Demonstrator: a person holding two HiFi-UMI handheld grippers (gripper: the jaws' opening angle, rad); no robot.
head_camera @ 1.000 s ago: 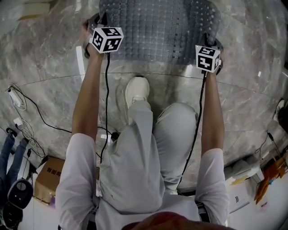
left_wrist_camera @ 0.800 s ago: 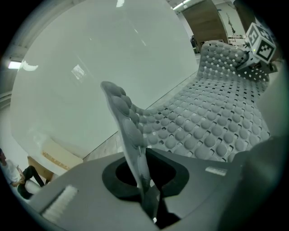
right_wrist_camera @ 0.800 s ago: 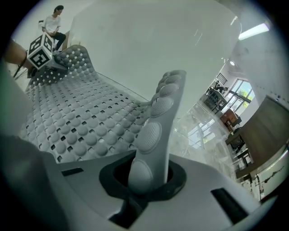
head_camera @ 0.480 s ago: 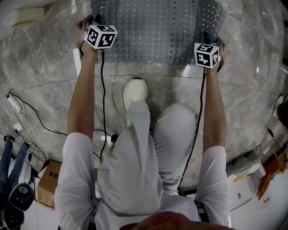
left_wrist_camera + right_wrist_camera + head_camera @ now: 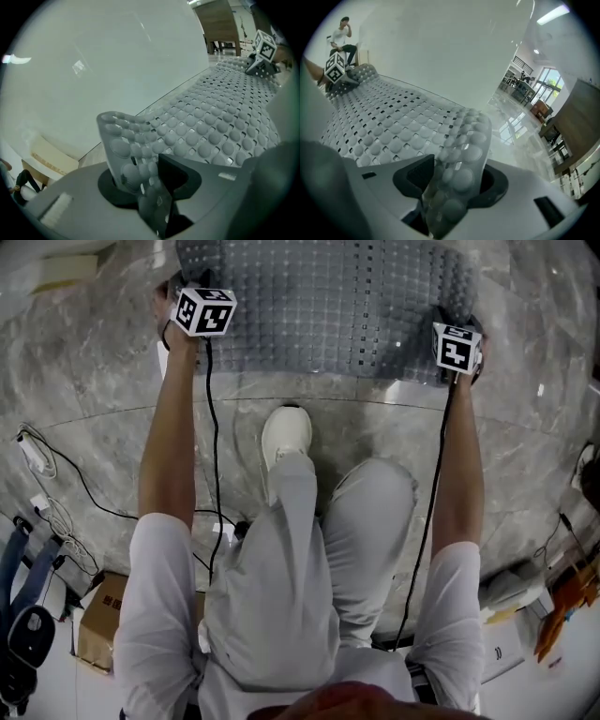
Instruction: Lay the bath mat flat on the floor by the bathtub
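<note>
Clamping one near corner each, the left gripper (image 5: 146, 190) and the right gripper (image 5: 449, 190) are closed on a single grey studded bath mat (image 5: 319, 306). It is stretched between the two grippers over the marble floor (image 5: 94, 409), its far edge beside one white bathtub (image 5: 93, 70).

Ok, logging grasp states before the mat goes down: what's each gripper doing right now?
The left gripper is closed on one corner of the bath mat.
The right gripper is closed on another corner of it.
</note>
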